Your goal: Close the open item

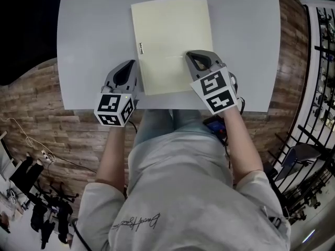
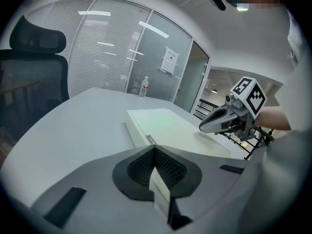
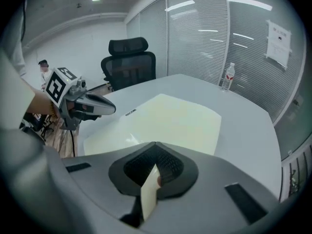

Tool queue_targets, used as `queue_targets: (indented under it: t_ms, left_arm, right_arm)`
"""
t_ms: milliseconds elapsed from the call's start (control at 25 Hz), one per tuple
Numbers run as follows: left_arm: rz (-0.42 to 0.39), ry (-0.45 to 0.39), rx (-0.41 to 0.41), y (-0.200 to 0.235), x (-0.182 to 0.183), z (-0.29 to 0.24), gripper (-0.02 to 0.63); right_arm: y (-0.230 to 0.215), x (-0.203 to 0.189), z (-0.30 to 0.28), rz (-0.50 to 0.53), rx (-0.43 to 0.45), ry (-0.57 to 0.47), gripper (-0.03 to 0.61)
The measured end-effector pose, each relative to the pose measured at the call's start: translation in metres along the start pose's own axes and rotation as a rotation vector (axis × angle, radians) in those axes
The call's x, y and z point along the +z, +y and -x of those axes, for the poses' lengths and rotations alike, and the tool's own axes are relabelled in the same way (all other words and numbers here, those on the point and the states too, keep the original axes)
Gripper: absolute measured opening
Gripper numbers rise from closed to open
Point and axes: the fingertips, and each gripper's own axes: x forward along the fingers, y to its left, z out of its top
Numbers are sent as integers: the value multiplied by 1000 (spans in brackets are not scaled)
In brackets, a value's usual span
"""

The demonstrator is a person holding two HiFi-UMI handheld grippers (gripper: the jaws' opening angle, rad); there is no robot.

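Hovering right gripper (image 1: 189, 55) over pale-yellow flat rectangular folder (image 1: 170, 35), seemingly closed already; left gripper (image 1: 133, 63) waiting beside it; both sets of jaws pressed together, empty; probably only lifting clear next.

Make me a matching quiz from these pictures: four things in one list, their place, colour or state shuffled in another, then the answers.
Things:
1. folder
2. water bottle
3. office chair
4. left claw

Descriptions:
A. black, beyond the table
B. shut, at the bare tabletop just left of the folder
C. pale yellow, lying flat and closed
D. upright near the table's far edge

Pairs: 1-C, 2-D, 3-A, 4-B
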Motion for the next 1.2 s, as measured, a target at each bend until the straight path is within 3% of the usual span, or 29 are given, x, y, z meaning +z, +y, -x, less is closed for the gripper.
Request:
queue_targets:
  t_ms: [400,760,1200]
  left_arm:
    - [-58,-60,-56,-33,47,7,8]
    - [-113,-105,-118,-76,86,12,8]
    - [-148,-143,-157,-120,109,33,8]
  right_arm:
    - [-23,1,42,-75,-30,-135,12]
    - [-23,8,83,-114,-4,-207,13]
    - [-21,7,126,-166,-1,-298,12]
